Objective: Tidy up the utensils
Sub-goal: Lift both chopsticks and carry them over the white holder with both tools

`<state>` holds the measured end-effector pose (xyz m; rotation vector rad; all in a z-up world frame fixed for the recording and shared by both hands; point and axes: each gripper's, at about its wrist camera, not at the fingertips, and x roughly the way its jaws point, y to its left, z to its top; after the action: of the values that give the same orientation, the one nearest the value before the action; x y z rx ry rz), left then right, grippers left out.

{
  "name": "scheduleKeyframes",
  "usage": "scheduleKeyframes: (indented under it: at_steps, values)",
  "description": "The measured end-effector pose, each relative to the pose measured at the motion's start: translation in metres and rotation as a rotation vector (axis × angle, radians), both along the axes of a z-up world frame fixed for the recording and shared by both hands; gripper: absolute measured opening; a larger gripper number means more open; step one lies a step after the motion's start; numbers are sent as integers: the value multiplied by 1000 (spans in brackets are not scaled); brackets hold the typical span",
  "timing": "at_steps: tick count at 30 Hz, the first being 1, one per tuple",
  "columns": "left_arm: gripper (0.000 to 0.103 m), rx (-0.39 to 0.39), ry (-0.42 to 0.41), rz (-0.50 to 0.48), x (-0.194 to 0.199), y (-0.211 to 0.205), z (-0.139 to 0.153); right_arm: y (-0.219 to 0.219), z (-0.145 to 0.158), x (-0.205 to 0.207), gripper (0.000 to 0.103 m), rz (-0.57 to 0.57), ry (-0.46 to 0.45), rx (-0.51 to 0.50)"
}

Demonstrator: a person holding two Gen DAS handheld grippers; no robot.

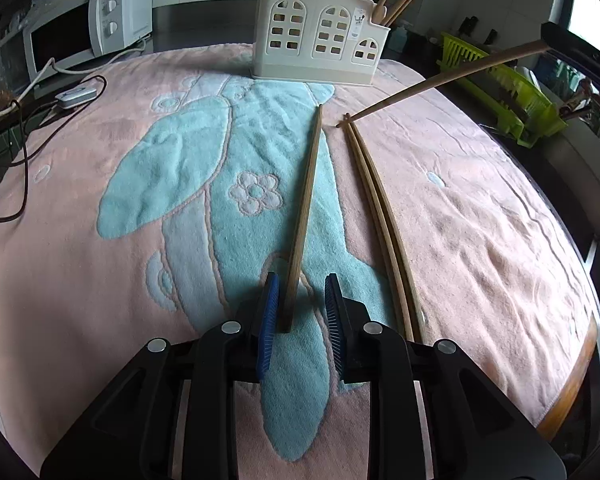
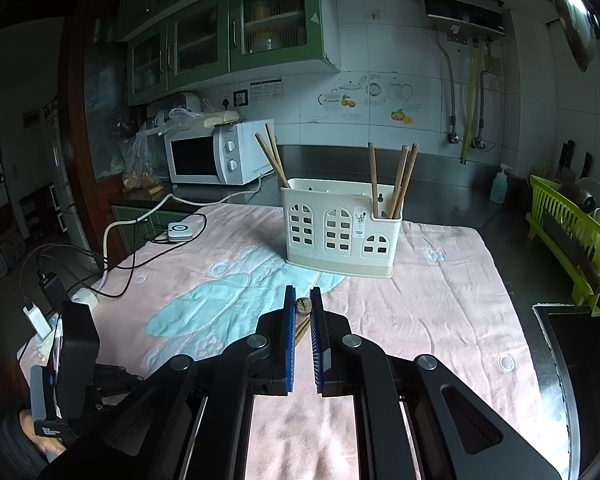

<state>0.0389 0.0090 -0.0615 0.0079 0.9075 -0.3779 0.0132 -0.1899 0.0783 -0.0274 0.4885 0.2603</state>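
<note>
Left fingers [image 1: 269, 316] flank a chopstick [image 1: 306, 208] lying on the towel [image 1: 480, 232].

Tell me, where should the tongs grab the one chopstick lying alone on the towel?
Probably at its thick near end, coming down from above. The lone chopstick lies flat on the towel, pointing toward the utensil holder, and its squared end already sits between the open left tongs. The pair of chopsticks lies apart on its right, so there is room for both pads.
</note>
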Motion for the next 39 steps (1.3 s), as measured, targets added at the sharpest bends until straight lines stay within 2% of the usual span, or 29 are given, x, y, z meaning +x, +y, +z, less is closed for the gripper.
scheduleKeyframes:
  at_steps: [2, 5, 8, 11, 17, 21, 24, 32, 39]
  values:
    - [17, 60, -25, 3, -3, -6, 0, 0, 0, 1, 7, 0, 0, -1]
    - [7, 91, -38, 19, -2, -8, 1, 0, 1, 0, 7, 1, -3, -7]
    - [7, 69, -37, 37, 0, -4, 7, 2, 5, 1, 7, 5, -11, -17]
    - [7, 65, -82, 45, -2, -1, 24, 2, 10, 4, 7, 13, -16, -30]
    - [7, 46, -226, 59, 0, 3, 77, -5, 22, 22, 7, 35, 14, -18]
    - [6, 21, -325, 67, 12, 4, 116, -11, 37, 36, 7, 42, 17, -22]
    - [6, 13, -373, 64, 24, -1, 134, -15, 50, 47, 7, 54, 21, -25]
    - [5, -35, -408, 53, 53, -5, 155, -24, 77, 66, 7, 86, 36, -52]
    - [5, -69, -454, 46, 65, -7, 164, -30, 101, 72, 7, 88, -2, -73]
